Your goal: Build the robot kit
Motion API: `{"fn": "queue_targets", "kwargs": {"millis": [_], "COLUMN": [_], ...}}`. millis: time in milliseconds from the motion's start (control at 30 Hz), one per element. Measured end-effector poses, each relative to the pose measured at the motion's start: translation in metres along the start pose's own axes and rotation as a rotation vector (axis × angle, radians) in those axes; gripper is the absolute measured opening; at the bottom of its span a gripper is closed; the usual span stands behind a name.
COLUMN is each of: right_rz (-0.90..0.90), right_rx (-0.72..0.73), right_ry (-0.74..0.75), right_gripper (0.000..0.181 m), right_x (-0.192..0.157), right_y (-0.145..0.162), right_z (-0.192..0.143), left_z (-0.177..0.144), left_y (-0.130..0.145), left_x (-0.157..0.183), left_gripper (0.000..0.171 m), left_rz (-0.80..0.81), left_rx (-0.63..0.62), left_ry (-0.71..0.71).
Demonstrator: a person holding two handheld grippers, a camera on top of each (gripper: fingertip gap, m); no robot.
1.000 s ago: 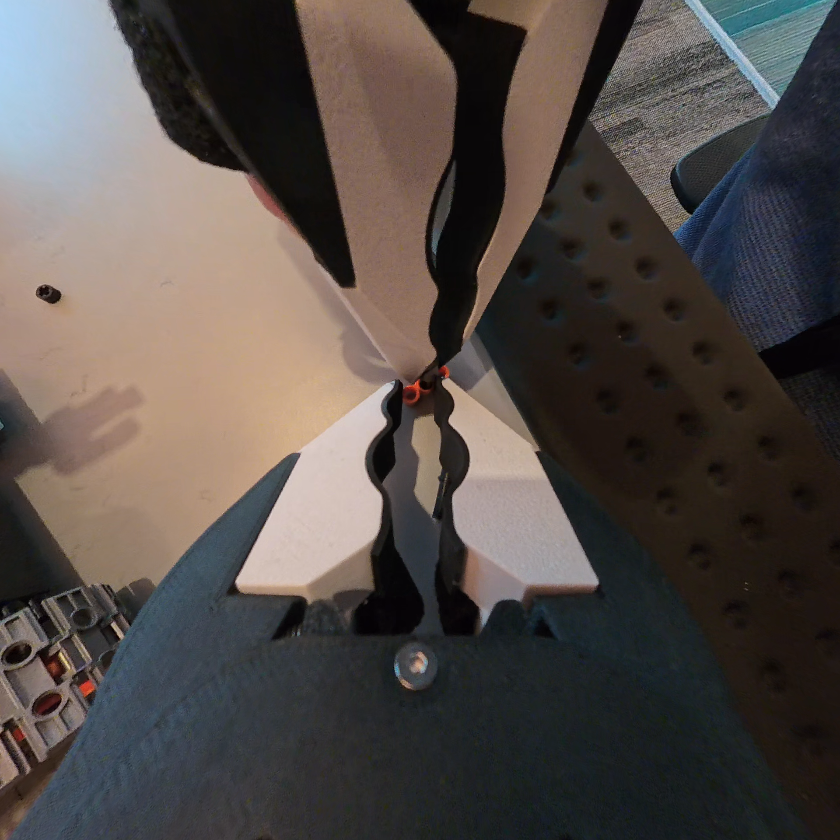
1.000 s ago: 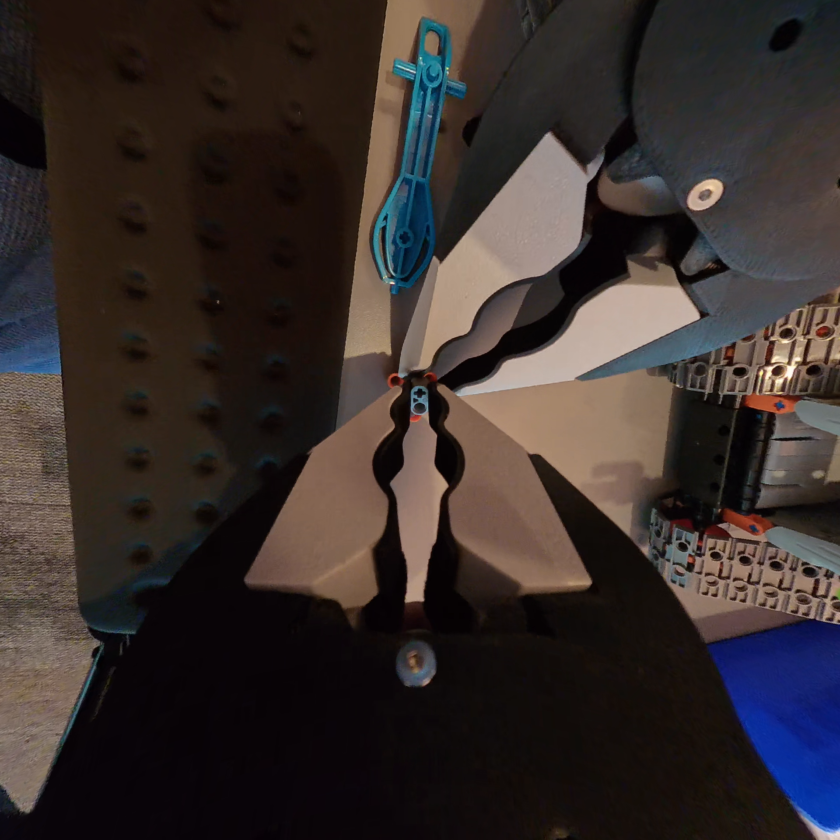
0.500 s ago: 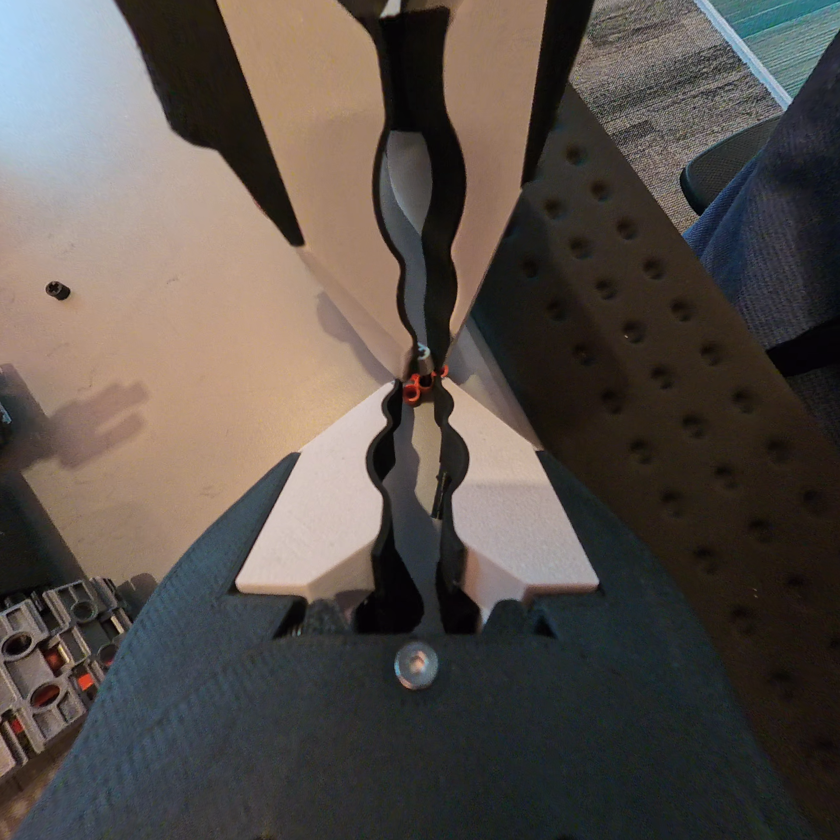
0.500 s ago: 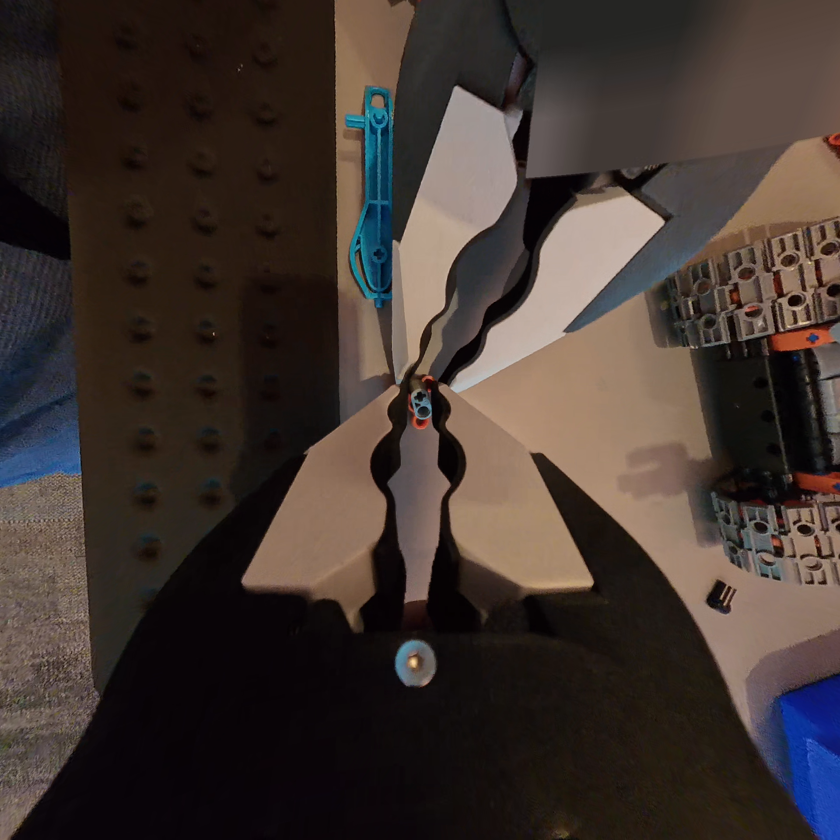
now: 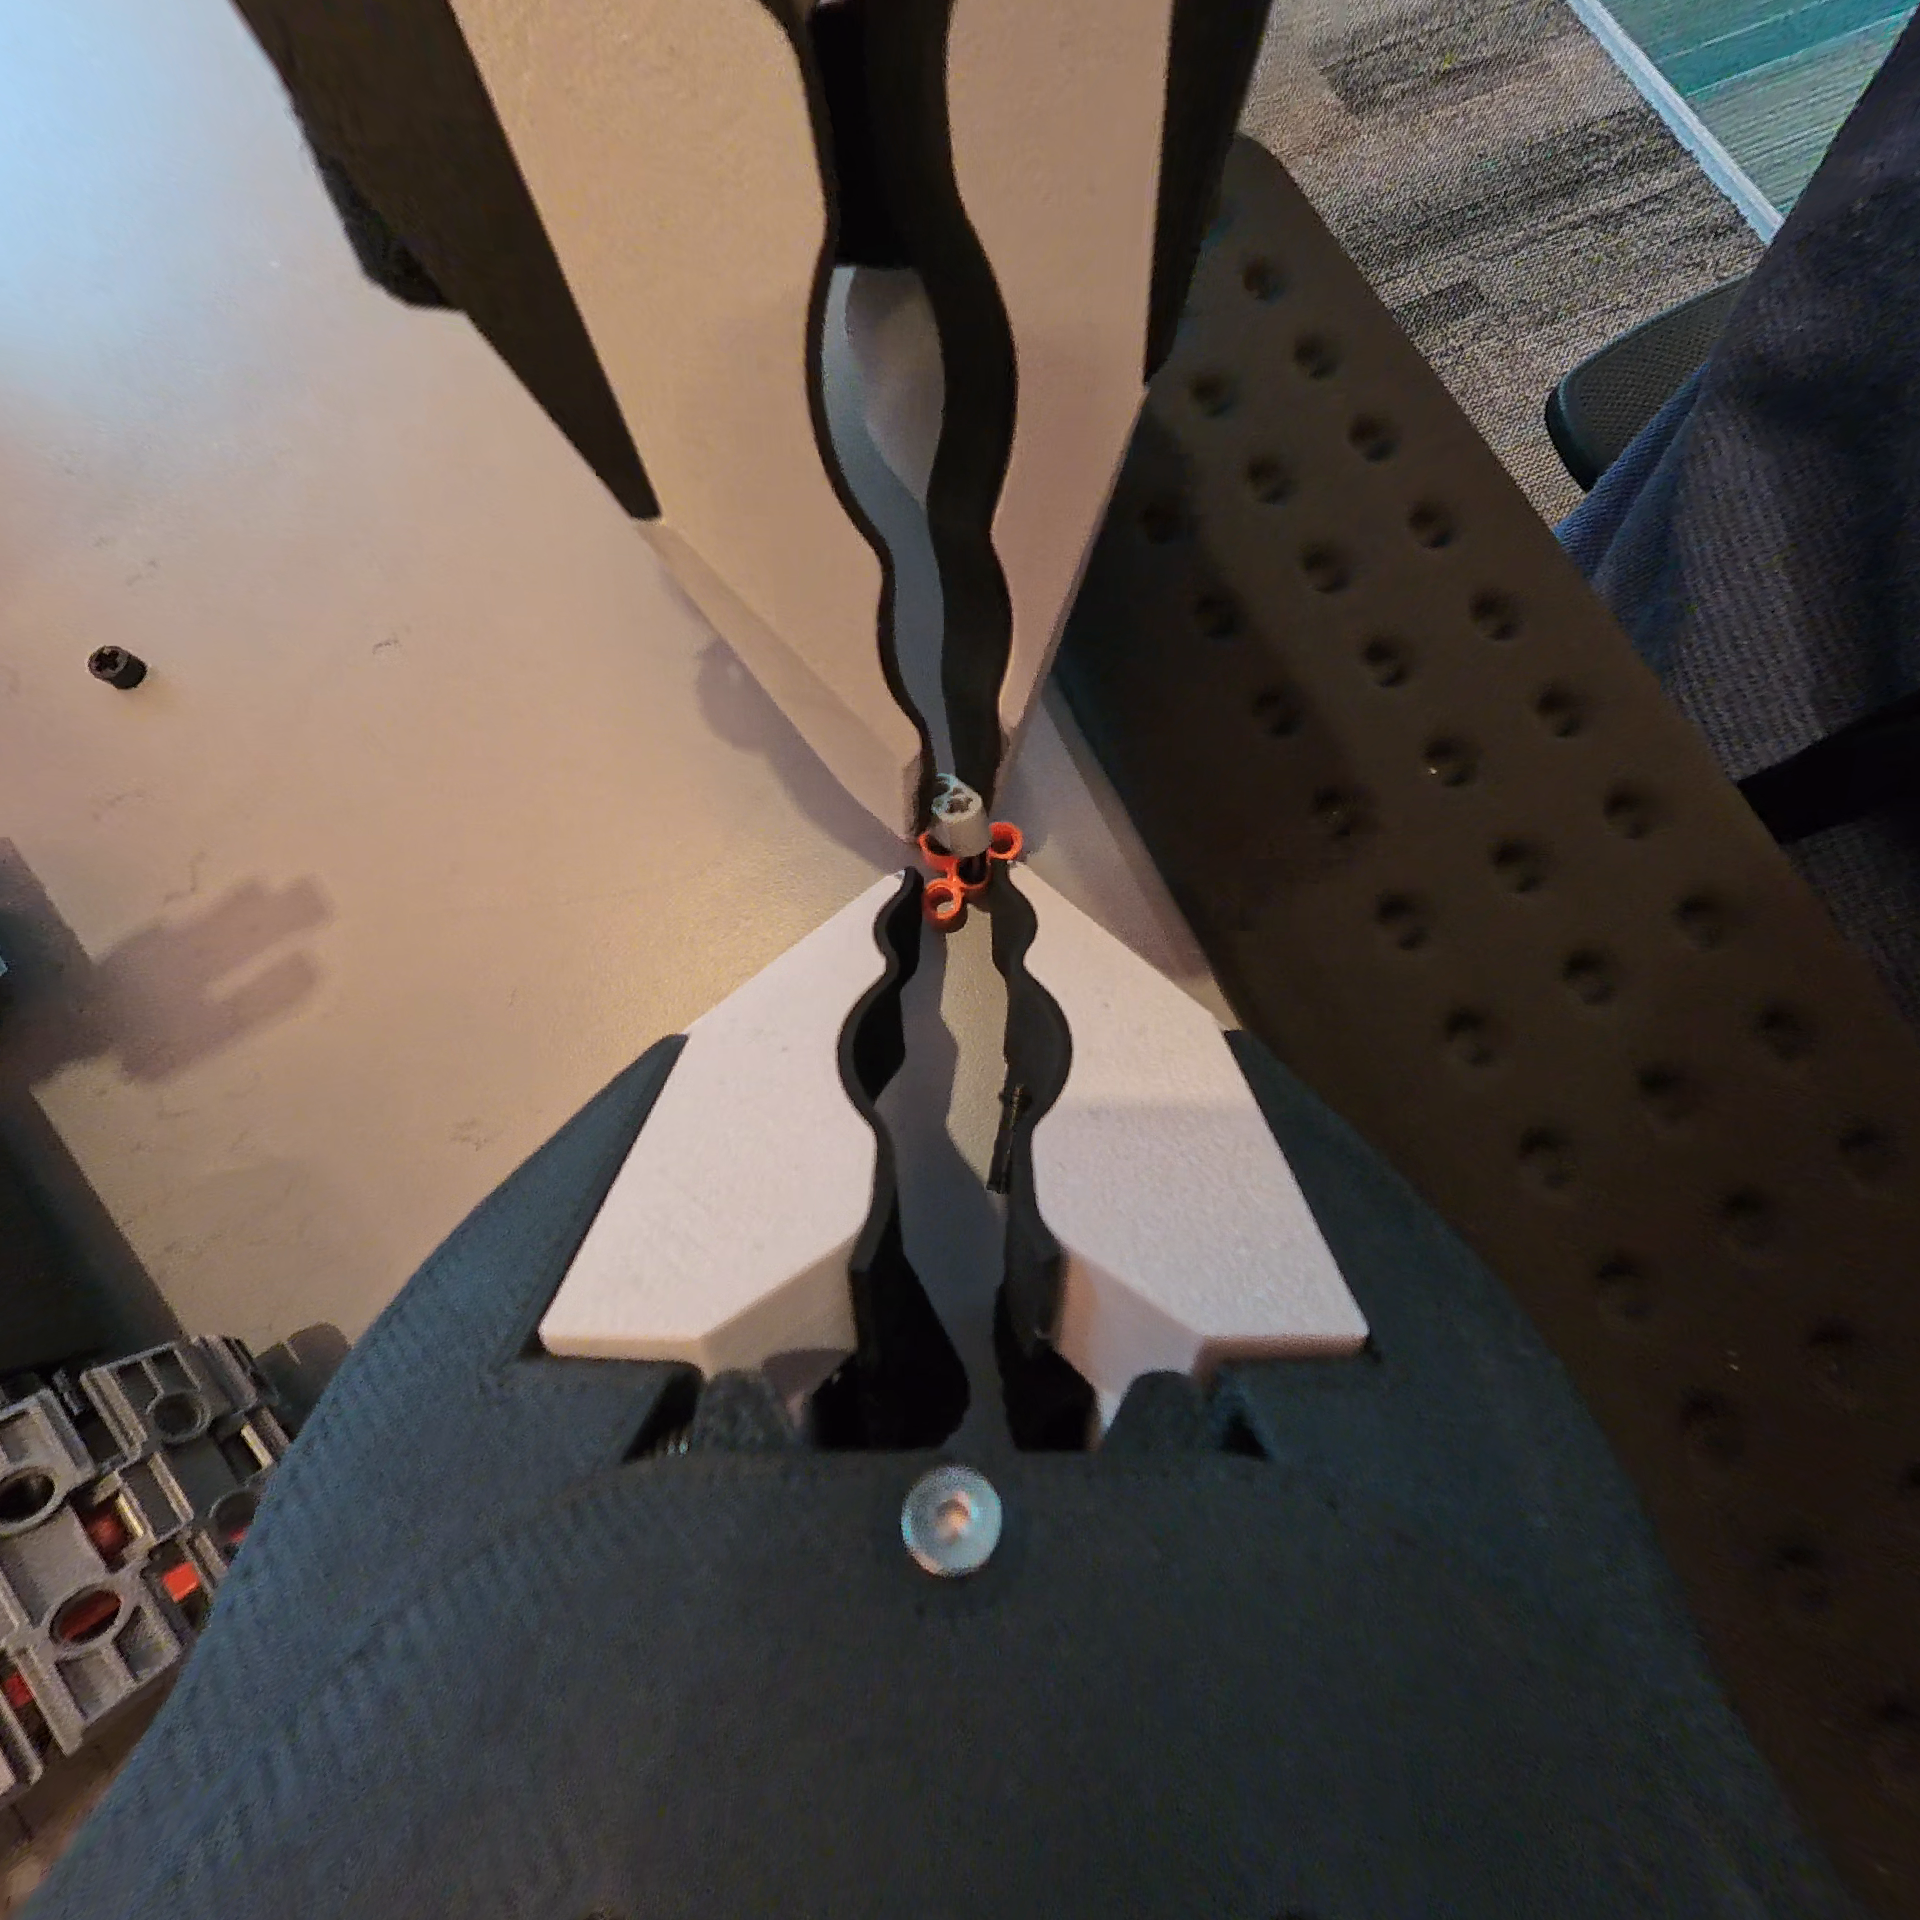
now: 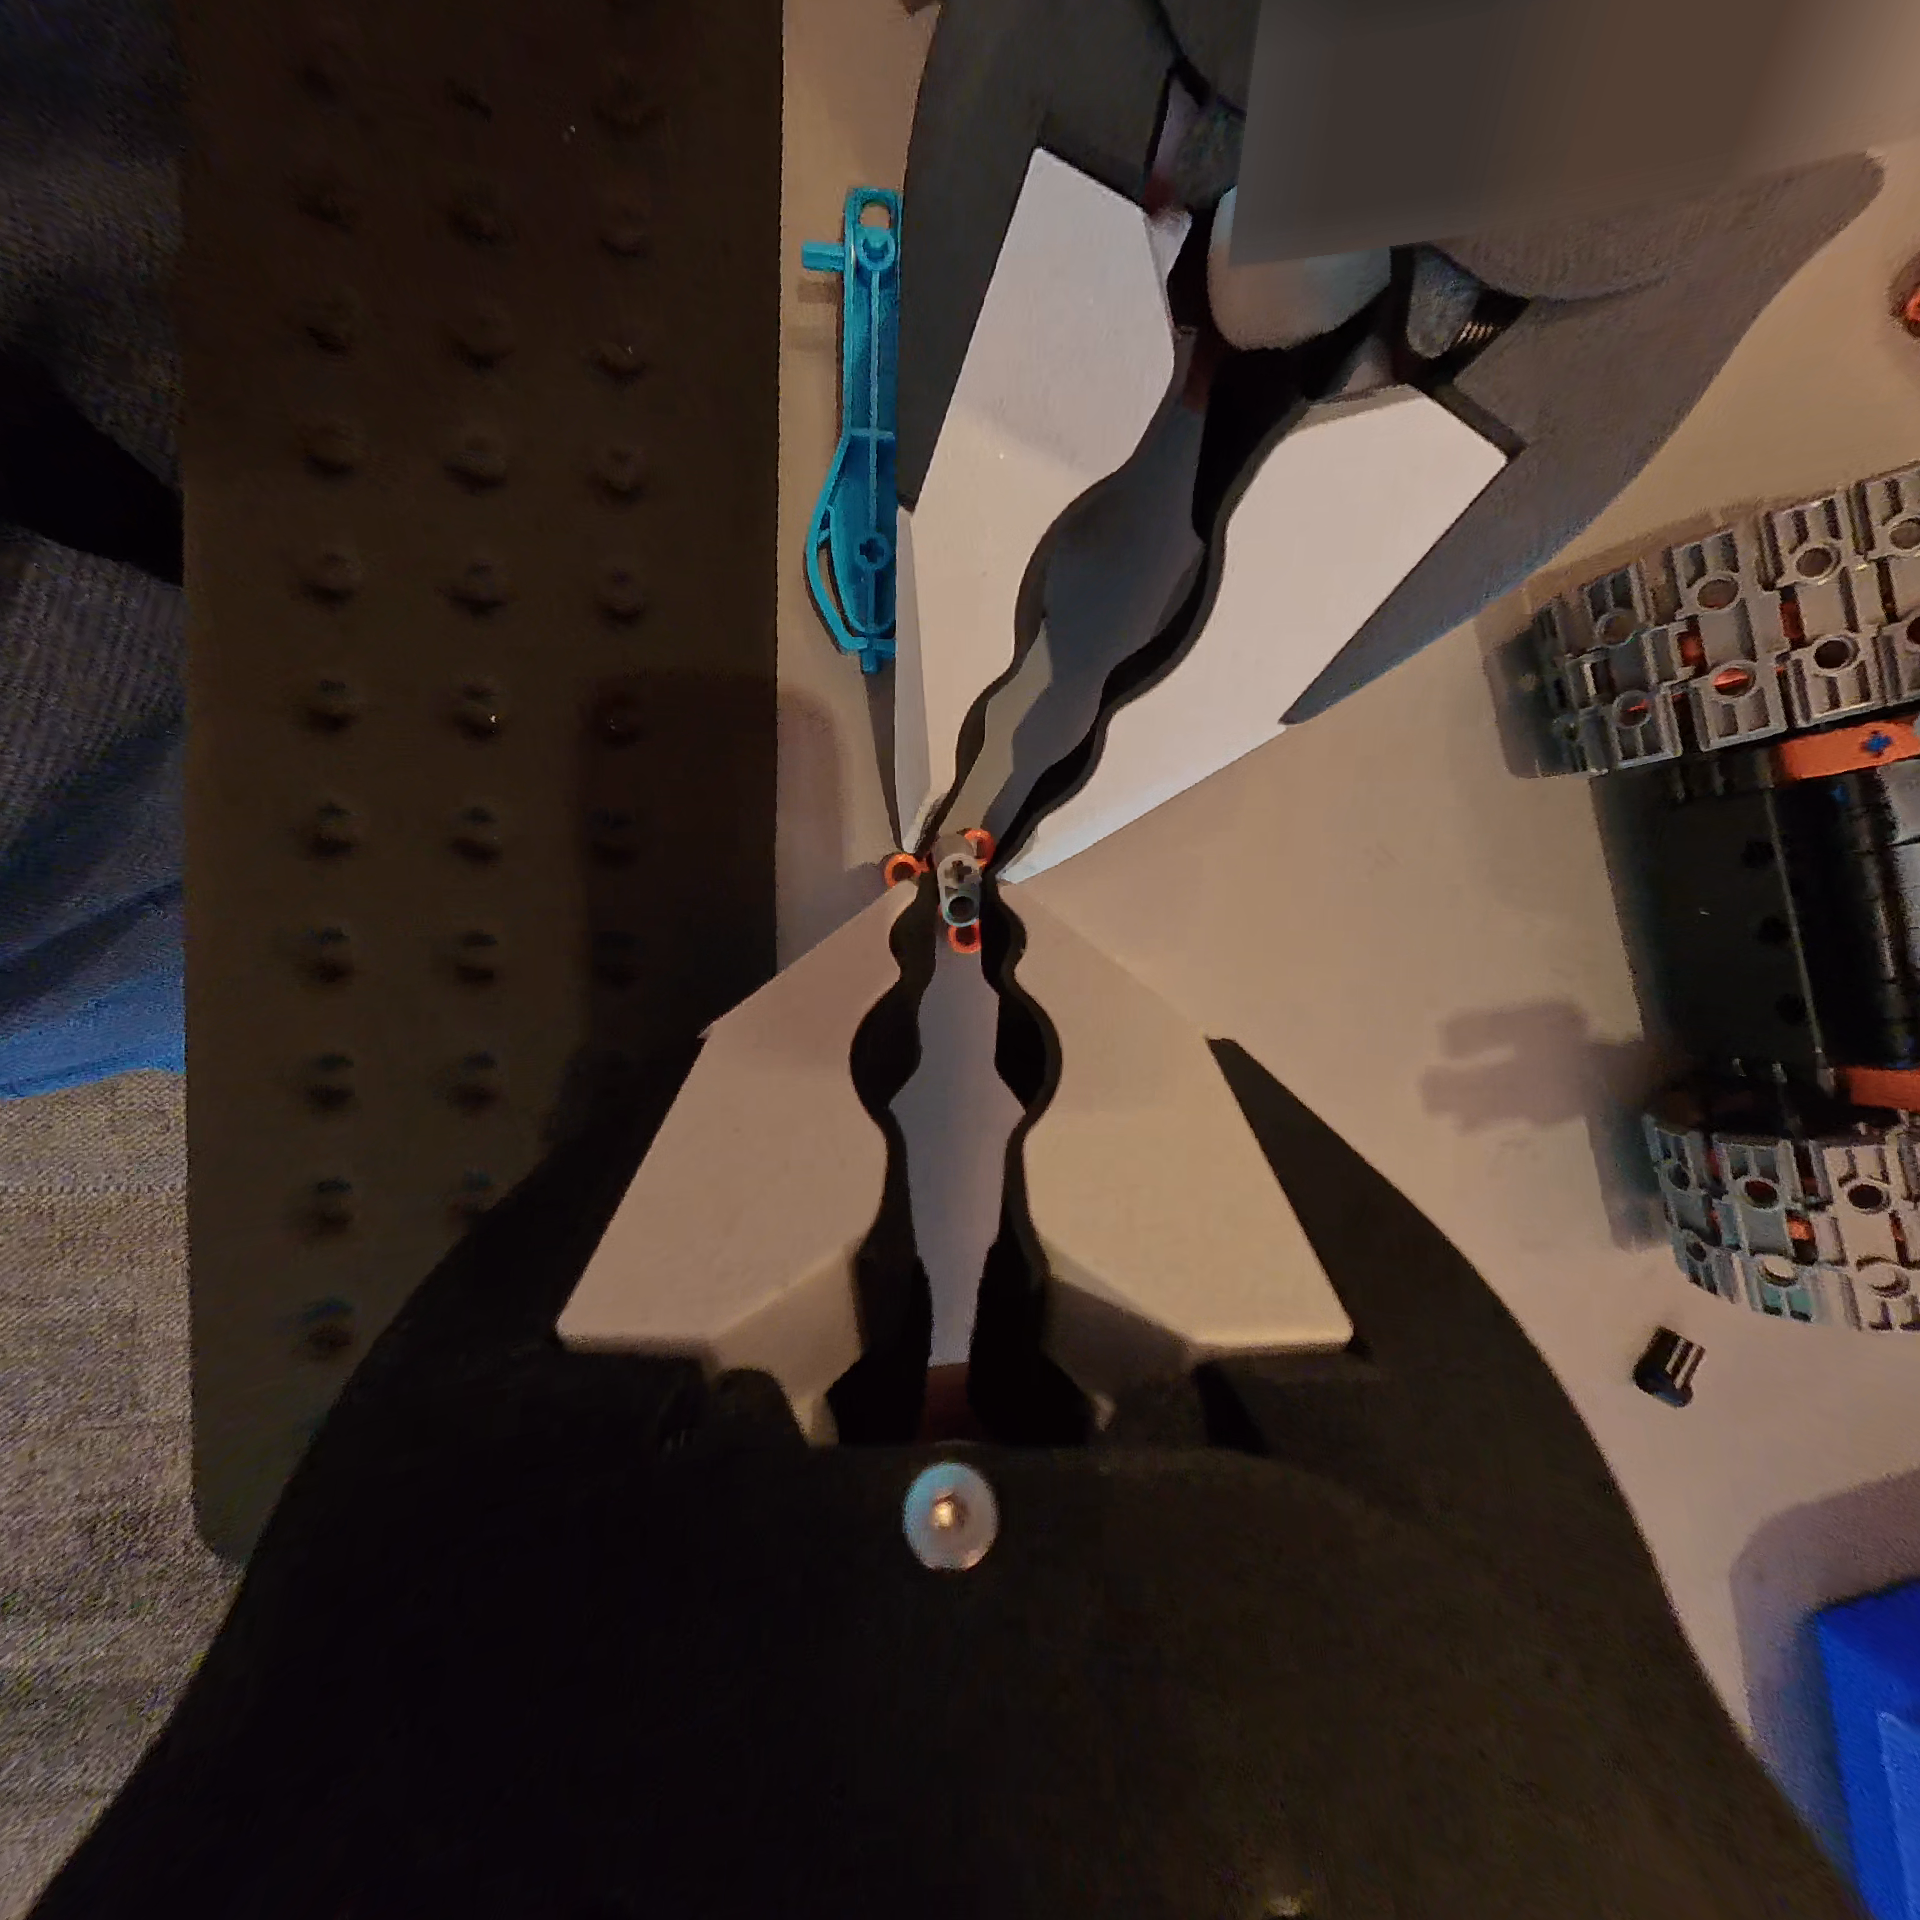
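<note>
Grippers meet tip to tip above a pale table (image 5: pixel 312 520), each one nipping a small building-toy part.

The left gripper (image 5: pixel 961 902) is clenched on an orange connector piece (image 5: pixel 948 900) made of small rings. The right gripper (image 6: pixel 954 914) is closed on a short grey connector (image 6: pixel 958 878) with a cross-shaped hole in its end. The grey connector touches the orange piece, and the two parts sit together right between the four fingertips, held clear of the tabletop.

All else is placed from that joined pair. In the right wrist view, just beyond and to the left lies a teal plastic tool (image 6: pixel 858 436), flat on the table. Farther left runs a dark studded plate (image 6: pixel 468 623). Well off to the right stands a tracked toy vehicle (image 6: pixel 1766 883) with grey tread links and orange pins. Nearer the camera on the right lies a small black pin (image 6: pixel 1669 1363), and a blue block (image 6: pixel 1870 1745) fills the lower right corner.

In the left wrist view, a small black bush (image 5: pixel 116 665) lies far to the left of the pair.
</note>
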State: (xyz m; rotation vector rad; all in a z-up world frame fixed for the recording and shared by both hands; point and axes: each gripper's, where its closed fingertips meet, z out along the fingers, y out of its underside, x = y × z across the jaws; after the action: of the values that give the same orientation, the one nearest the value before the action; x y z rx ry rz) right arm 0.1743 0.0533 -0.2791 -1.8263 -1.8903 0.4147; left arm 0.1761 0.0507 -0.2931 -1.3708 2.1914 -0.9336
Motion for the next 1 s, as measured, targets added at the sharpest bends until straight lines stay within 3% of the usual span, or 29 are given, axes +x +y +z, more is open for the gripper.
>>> {"fn": "queue_targets", "kwargs": {"millis": [233,367,733,1000], "right_rz": [-0.079,-0.135,-0.040,-0.050], "right_rx": [-0.193,-0.232,-0.075,-0.029], "right_ry": [0.040,0.061,0.096,0.216], "right_gripper": [0.004,0.005,0.005,0.005], "right_x": [0.002,0.004,0.010,0.020], "right_y": [0.000,0.002,0.000,-0.012], "right_z": [-0.002,-0.002,-0.009,-0.021], "left_z": [0.001,0.002,-0.011,-0.038], "left_y": [0.000,0.000,-0.002,-0.030], "left_x": [-0.001,-0.002,-0.009,-0.016], "left_gripper": [0.010,0.009,0.018,0.015], "left_rz": [-0.009,-0.017,-0.008,0.093], "left_rx": [0.001,-0.001,0.017,0.123], "left_ry": [0.000,-0.003,-0.059,-0.285]}}
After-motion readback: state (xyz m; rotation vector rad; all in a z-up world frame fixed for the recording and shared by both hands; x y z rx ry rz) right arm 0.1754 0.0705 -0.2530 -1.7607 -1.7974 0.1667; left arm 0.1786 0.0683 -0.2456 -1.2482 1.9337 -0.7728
